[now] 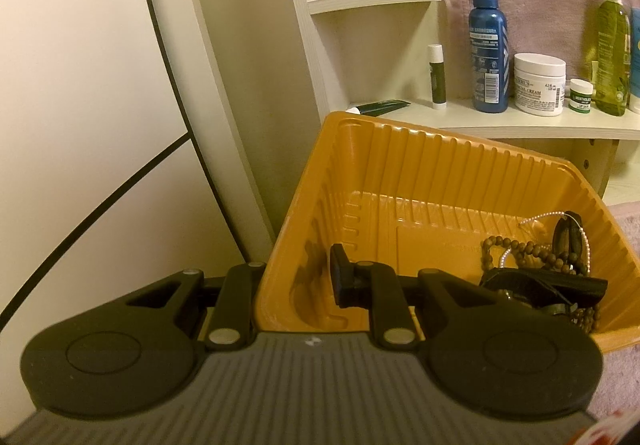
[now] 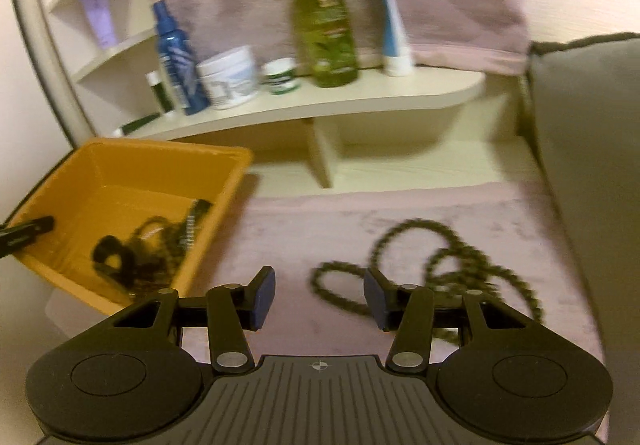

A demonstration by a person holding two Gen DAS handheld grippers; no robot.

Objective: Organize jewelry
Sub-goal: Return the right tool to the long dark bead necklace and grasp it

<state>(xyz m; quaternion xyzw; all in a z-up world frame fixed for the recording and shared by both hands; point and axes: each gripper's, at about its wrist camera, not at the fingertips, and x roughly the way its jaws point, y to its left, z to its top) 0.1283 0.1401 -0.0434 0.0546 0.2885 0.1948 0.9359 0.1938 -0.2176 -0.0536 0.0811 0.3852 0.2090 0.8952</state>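
Left gripper (image 1: pixel 298 287) pinches the orange tray (image 1: pixel 400 161) wall; right gripper (image 2: pixel 319 299), spread, nears the bead necklace (image 2: pixel 436 265); 1 loose loop could slip free.

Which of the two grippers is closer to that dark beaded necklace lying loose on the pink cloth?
Right. The right gripper hangs open just over the dark beaded necklace, while the left gripper is away at the orange tray, clamped on its wall.

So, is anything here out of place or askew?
Yes. One dark bead necklace lies loose on the pink cloth, outside the orange tray where the other jewelry is. The tray sits tilted, its wall pinched by the left gripper.
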